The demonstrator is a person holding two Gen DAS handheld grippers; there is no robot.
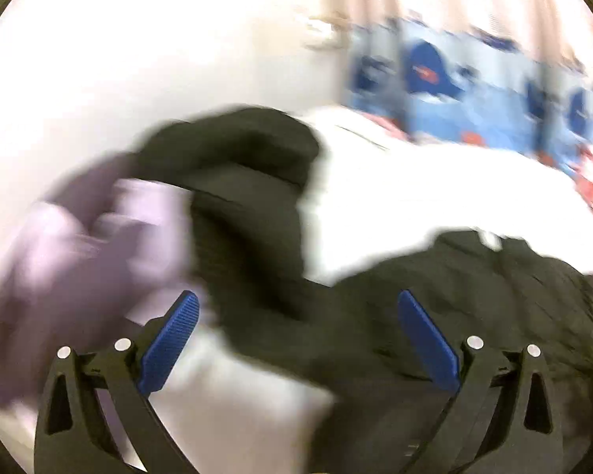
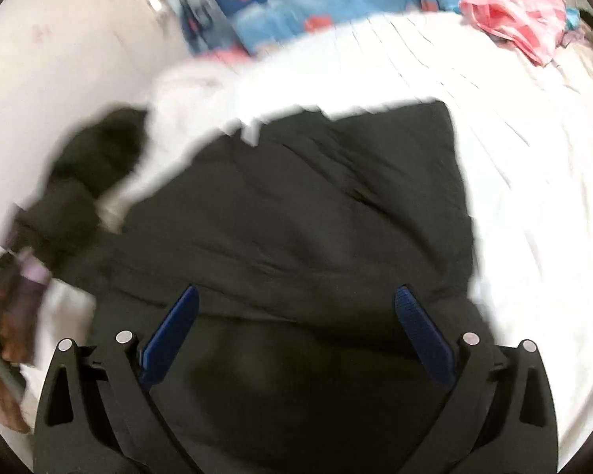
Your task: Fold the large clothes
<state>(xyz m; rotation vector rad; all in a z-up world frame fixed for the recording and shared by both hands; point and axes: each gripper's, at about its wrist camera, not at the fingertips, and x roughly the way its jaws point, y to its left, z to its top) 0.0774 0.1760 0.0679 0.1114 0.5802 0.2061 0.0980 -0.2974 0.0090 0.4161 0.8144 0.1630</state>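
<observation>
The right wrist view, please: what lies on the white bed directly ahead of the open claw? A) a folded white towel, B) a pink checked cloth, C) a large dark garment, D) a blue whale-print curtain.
C: the large dark garment spreads over the white bed straight ahead of the right claw, whose blue pads stand wide apart with nothing pinched.

Left tool (image 1: 298, 308): blue-padded fingers (image 1: 170, 345) spread wide, nothing clamped between them, pointing forward and slightly downward. Right tool (image 2: 296, 304): jaws likewise fully parted, pads (image 2: 423, 335) pressing on nothing, angled downward. Both views motion-blurred.
</observation>
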